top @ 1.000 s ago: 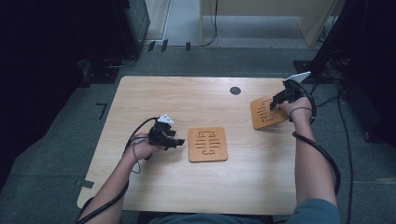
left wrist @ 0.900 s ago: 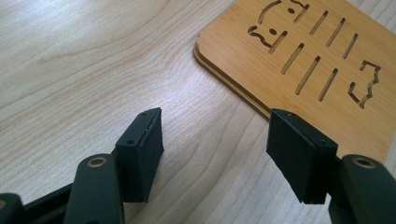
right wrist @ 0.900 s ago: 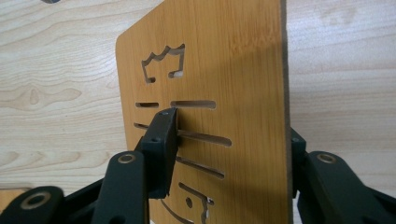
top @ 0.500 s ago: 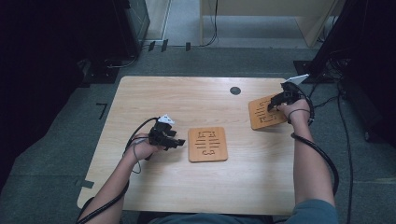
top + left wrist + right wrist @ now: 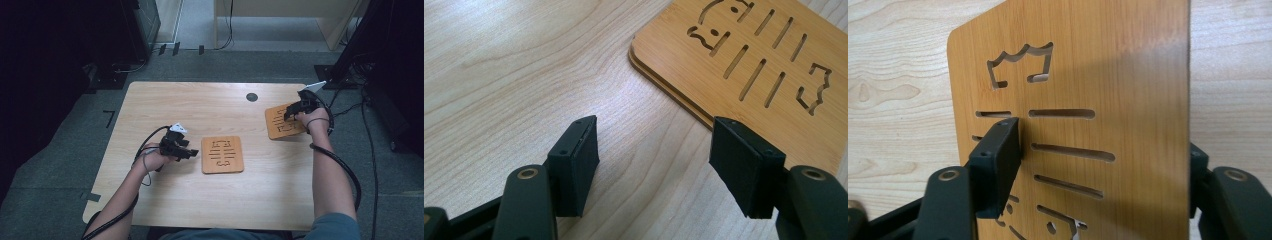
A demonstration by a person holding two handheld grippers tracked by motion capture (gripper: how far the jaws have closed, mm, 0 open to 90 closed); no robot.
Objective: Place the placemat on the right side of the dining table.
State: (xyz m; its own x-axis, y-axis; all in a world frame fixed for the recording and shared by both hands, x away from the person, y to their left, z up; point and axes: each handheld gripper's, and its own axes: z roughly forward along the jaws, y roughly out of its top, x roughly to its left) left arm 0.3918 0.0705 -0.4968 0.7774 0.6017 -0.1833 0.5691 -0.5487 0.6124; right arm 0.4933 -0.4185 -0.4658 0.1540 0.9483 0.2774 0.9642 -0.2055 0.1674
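A thin wooden board (image 5: 283,121) with cut slots and a crown shape sits tilted near the table's right edge. My right gripper (image 5: 295,109) straddles it with the jaws wide apart. In the right gripper view one fingertip (image 5: 998,165) lies over the board's face (image 5: 1108,75), and the other sits behind its right edge. A second slotted board (image 5: 222,154) lies flat at mid-table, and its edge (image 5: 664,85) shows two layers. My left gripper (image 5: 186,152) rests just left of it, open (image 5: 654,150), with only bare table between the jaws.
The light wooden table (image 5: 200,105) has a dark round grommet (image 5: 252,97) near its back edge. Cables trail from both grippers. Dark equipment and cables (image 5: 350,85) stand on the grey floor around the table.
My right gripper and the tilted board have shifted slightly to the left. The left gripper and the middle board have not moved.
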